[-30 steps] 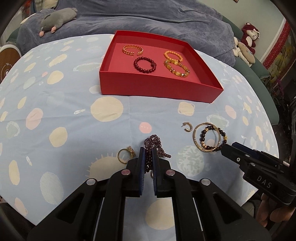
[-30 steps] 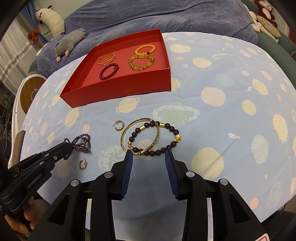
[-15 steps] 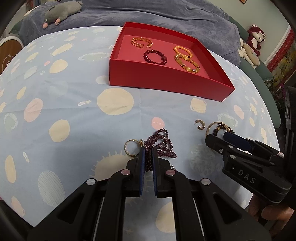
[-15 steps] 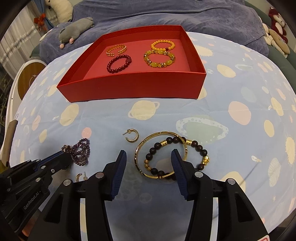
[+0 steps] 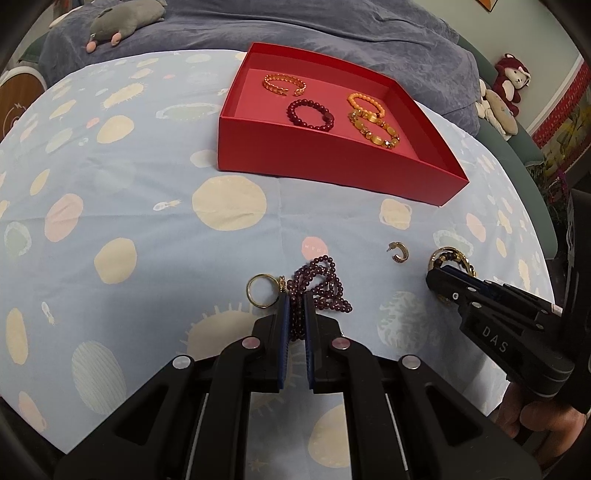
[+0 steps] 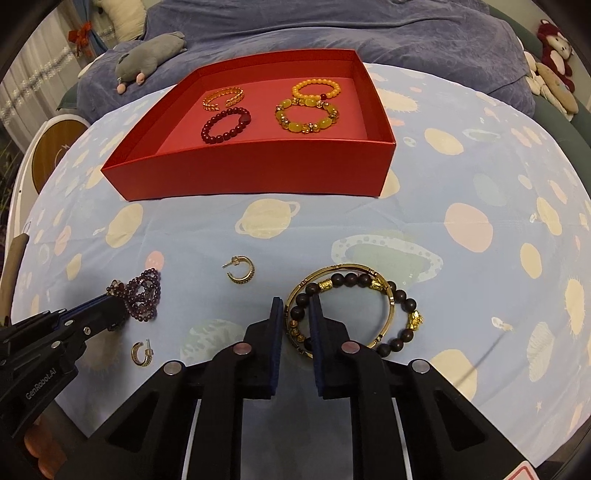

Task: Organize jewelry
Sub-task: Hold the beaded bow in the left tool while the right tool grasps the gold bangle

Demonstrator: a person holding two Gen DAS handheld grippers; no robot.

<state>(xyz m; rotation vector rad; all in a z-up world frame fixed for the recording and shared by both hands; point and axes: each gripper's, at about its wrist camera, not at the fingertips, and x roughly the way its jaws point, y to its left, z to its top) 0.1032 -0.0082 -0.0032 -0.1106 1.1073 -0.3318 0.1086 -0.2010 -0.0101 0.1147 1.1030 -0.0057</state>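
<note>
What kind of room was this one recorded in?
Probably a bedroom or child's room at home: a blue blanket lies behind the table, plush toys sit along the side, and the tablecloth has a planet print.

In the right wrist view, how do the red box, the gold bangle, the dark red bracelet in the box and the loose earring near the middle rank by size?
1. Red box
2. Gold bangle, though it lies nearer the camera
3. Dark red bracelet, farther off, so second and third are unsure
4. Earring
</note>
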